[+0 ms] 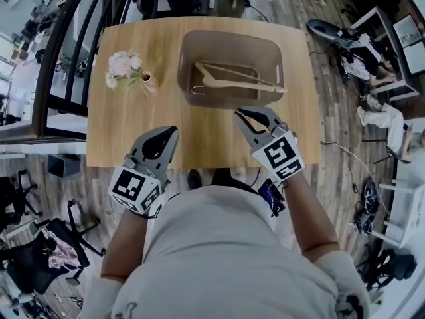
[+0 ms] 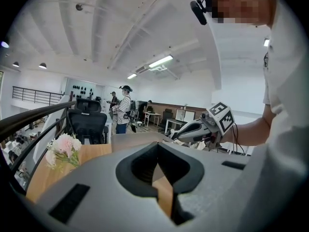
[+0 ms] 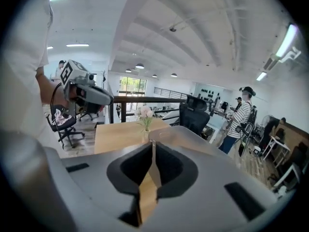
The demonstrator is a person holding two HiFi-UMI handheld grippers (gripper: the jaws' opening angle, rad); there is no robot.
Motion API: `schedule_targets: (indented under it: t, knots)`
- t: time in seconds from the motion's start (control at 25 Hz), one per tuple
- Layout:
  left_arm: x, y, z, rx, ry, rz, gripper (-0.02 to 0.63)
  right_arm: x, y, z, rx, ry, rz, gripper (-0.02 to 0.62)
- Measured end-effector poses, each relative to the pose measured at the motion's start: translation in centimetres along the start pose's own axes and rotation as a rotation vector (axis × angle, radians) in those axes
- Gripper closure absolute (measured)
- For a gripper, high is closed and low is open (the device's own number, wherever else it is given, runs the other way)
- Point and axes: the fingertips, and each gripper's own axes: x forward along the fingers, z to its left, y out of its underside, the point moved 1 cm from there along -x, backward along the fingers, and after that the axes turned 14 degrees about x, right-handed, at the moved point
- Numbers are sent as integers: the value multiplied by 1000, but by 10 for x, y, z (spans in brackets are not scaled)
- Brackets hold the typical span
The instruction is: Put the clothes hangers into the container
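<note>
On the table [image 1: 133, 128], the hangers [image 1: 234, 82] lie inside the container [image 1: 188, 58]. Over the table's near edge, the left gripper [image 1: 174, 131] and right gripper [image 1: 237, 115] hover with jaws pressed together, holding nothing.

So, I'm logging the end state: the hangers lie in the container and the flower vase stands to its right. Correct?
No: the head view shows the flower vase left of the container, not right. The hangers do lie in it.
</note>
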Motion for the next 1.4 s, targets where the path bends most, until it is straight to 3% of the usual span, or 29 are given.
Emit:
schedule_targets:
  t: [0.44,0.64,1.0,1.4]
  knots:
    - [-37,10,-35,25,87,-28,600,-54,10,47,213,78,-173,589]
    - [-47,19,-44,39,111,-27,601,-80,18,62,259,116,-227,589]
    - [-51,7,-57,39,66,-46,600,-133,18,58,208,131,-281,589]
    - [-19,-15,-114,24,3,-28,600,-178,39,20,173,67,-280,589]
